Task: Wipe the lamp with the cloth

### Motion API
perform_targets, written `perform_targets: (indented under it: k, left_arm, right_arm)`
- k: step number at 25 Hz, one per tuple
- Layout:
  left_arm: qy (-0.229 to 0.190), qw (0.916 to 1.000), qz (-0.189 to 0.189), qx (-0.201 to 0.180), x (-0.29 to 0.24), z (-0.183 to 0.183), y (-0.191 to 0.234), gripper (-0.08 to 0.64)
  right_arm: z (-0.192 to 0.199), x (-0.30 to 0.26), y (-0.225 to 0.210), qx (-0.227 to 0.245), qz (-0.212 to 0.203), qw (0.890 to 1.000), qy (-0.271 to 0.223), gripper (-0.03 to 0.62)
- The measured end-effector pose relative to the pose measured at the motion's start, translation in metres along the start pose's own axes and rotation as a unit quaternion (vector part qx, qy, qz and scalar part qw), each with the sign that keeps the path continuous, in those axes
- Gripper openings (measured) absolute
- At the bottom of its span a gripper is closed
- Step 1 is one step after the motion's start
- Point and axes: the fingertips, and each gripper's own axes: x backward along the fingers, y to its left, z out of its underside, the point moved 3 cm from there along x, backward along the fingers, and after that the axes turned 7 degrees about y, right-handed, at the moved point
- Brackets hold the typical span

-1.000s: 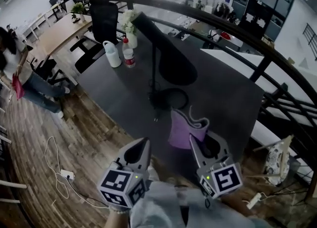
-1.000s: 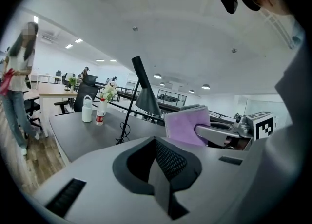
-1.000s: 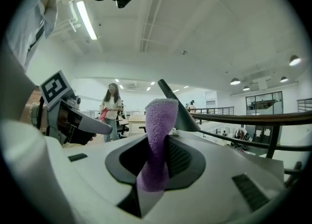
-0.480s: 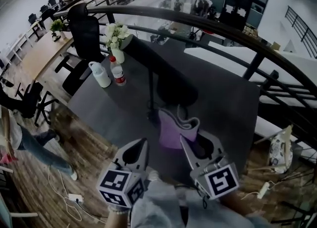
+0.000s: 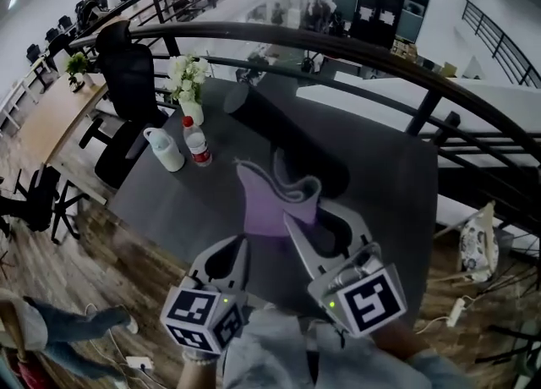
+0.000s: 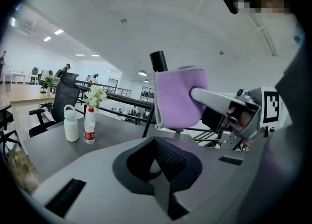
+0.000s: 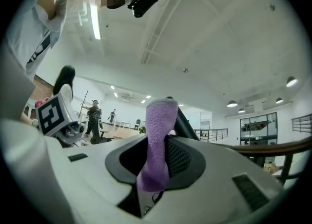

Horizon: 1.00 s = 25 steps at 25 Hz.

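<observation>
Low at 7 o'clock in the head view, the left gripper (image 5: 239, 248) has its jaws together, holding nothing. At its 3 o'clock, the right gripper (image 5: 296, 227) pinches the purple cloth (image 5: 269, 205), which rises toward 12 o'clock in front of the black lamp (image 5: 292, 142).

Purple cloth (image 5: 275, 203), black lamp (image 5: 264, 113), dark grey table (image 5: 390, 193), red-labelled bottle (image 5: 198, 144)

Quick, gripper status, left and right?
Left gripper: closed, nothing between its jaws.
Right gripper: closed on the purple cloth.
</observation>
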Motion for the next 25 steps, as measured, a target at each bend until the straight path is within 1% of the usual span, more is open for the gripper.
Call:
perform_targets:
  k: [6, 11, 14, 19, 25]
  left_arm:
    - [0.0, 0.9998, 0.017, -0.011, -0.005, -0.005, 0.014, 0.003]
    - [0.009, 0.9991, 0.039, -0.016, -0.01, -0.005, 0.015, 0.003]
    - [0.008, 0.9986, 0.047, -0.021, -0.014, -0.005, 0.015, 0.003]
    - [0.013, 0.9976, 0.064, -0.023, -0.02, -0.004, 0.012, 0.003]
    - [0.022, 0.9965, 0.076, -0.025, -0.025, -0.001, 0.007, 0.003]
  right_arm:
    - [-0.037, -0.03, -0.001, 0.008, 0.028, 0.999, -0.03, 0.089]
    - [-0.048, -0.044, -0.015, 0.01, 0.072, 0.997, -0.025, 0.089]
    - [-0.041, -0.048, -0.024, 0.011, 0.093, 0.996, -0.009, 0.089]
    - [-0.018, -0.044, -0.035, -0.001, 0.118, 0.993, 0.025, 0.089]
    - [0.016, -0.028, -0.053, -0.035, 0.145, 0.987, 0.063, 0.089]
